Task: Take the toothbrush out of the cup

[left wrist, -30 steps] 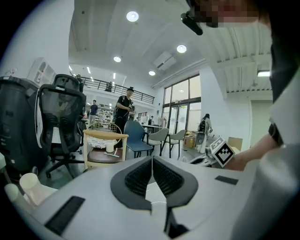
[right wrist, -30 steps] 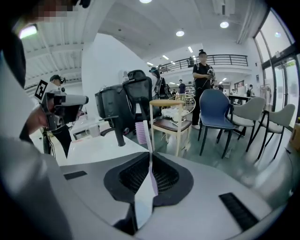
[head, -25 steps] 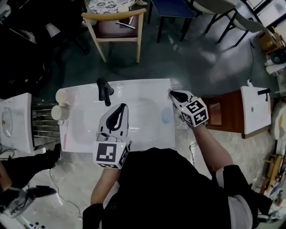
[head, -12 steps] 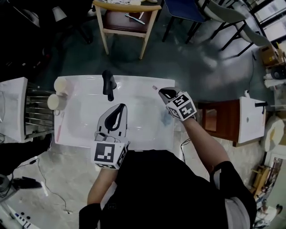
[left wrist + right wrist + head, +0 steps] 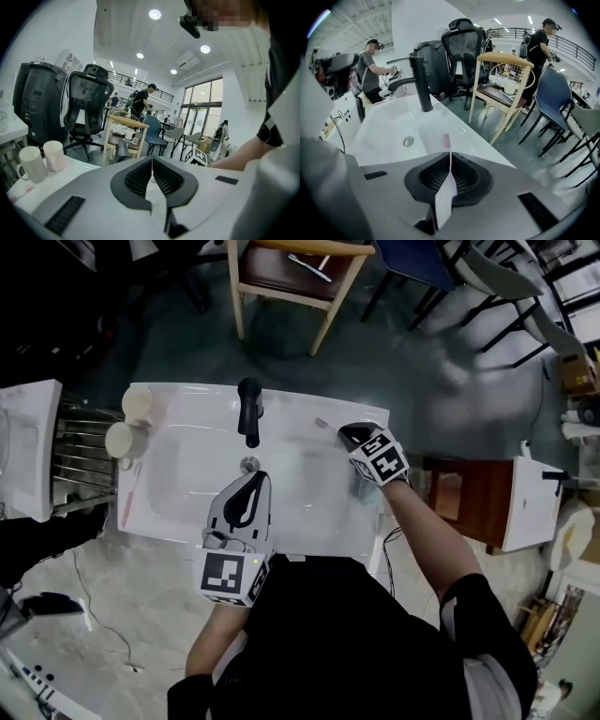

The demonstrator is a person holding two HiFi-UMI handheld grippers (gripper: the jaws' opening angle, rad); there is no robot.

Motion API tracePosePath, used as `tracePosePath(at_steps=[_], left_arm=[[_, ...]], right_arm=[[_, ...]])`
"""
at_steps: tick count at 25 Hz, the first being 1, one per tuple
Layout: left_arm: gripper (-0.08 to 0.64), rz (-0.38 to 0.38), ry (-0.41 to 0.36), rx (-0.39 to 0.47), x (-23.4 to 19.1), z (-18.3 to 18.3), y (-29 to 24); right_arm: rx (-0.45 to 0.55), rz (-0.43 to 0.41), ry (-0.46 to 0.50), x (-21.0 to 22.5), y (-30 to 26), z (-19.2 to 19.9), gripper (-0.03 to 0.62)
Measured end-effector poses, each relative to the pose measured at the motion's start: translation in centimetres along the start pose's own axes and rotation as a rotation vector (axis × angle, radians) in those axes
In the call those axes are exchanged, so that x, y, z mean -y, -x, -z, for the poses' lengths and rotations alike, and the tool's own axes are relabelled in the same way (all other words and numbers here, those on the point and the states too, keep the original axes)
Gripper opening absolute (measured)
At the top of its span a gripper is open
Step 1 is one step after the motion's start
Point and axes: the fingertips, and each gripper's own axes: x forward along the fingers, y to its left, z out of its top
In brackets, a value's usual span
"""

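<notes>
L gripper (image 5: 257,480): jaws together, nothing between them, over near part of white sink basin (image 5: 187,484). R gripper (image 5: 349,432): clamped on lilac toothbrush (image 5: 446,140), one end poking out past the tips; which end, cannot tell. Brush hangs above basin's right rim, well apart from mug (image 5: 122,439) and cup (image 5: 138,401) at basin's left edge, so it is out already.

Assessment: brush light, stiff, thin plastic, prob. slick if wet, and may pivot in pads. Best hold is mid-handle, flat faces to pads.

Beyond: black faucet (image 5: 248,412), then wooden chair (image 5: 281,277).
</notes>
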Motion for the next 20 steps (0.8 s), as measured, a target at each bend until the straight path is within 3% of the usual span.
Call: tracePosePath(at_steps=[12, 16, 20], left_arm=[[0.021, 0.043, -0.037, -0.001, -0.8, -1.1, 0.5], [0.021, 0.067, -0.064, 0.017, -1.5, -2.7, 1.2], [0.021, 0.072, -0.097, 0.045, -3.5, -4.9, 2.1]], right_arm=[[0.069, 0.042, -0.108, 0.0, 1.8, -0.8, 0.035], [0.161, 0.072, -0.196, -0.4, 4.9, -2.2, 0.035], [0.318, 0.071, -0.306, -2.1, 9.8, -4.9, 0.035]])
